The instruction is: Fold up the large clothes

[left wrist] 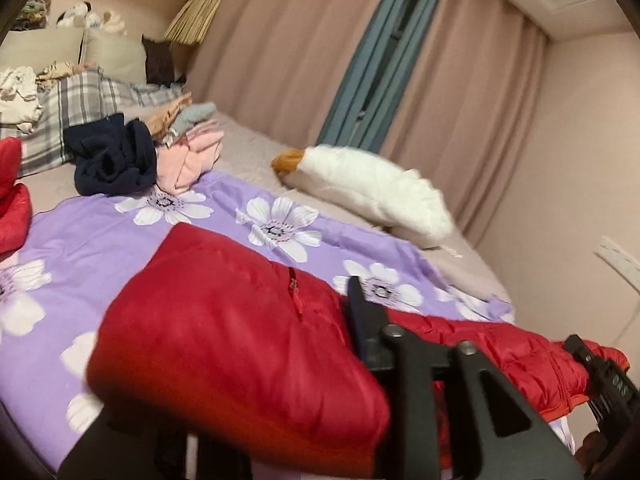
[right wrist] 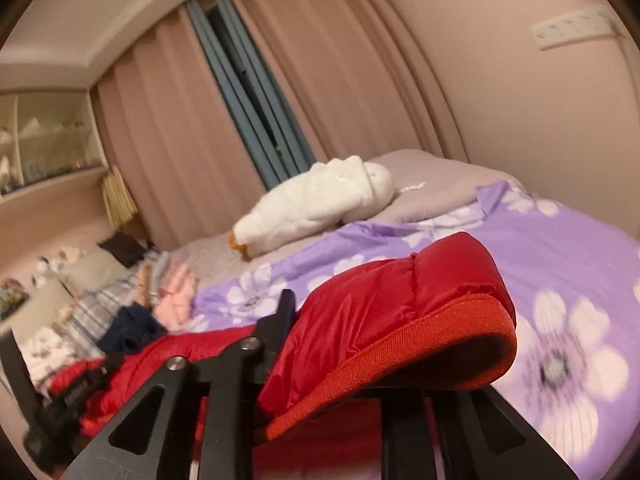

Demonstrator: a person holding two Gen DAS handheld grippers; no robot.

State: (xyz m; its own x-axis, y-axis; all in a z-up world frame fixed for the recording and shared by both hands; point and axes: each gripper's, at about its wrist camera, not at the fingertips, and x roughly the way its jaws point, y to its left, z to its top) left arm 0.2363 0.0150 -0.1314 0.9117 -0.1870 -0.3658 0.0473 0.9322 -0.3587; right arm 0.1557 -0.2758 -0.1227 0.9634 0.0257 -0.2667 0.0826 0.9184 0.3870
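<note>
A red puffer jacket (left wrist: 224, 320) hangs stretched between my two grippers above the purple floral sheet (left wrist: 100, 240). My left gripper (left wrist: 360, 344) is shut on one end of the jacket; its left finger is hidden under the fabric. My right gripper (right wrist: 292, 332) is shut on the other end, where the ribbed red hem (right wrist: 400, 360) curls over its right finger. In the left wrist view the right gripper (left wrist: 600, 376) shows at the far right, holding the quilted edge. In the right wrist view the left gripper (right wrist: 68, 396) shows at the lower left.
A white plush goose (left wrist: 372, 188) lies on the bed near the pink curtains (left wrist: 280, 60). A dark navy garment (left wrist: 116, 156), pink clothes (left wrist: 196, 156) and a plaid pillow (left wrist: 76, 108) sit toward the headboard. Another red item (left wrist: 12, 200) lies at the left edge.
</note>
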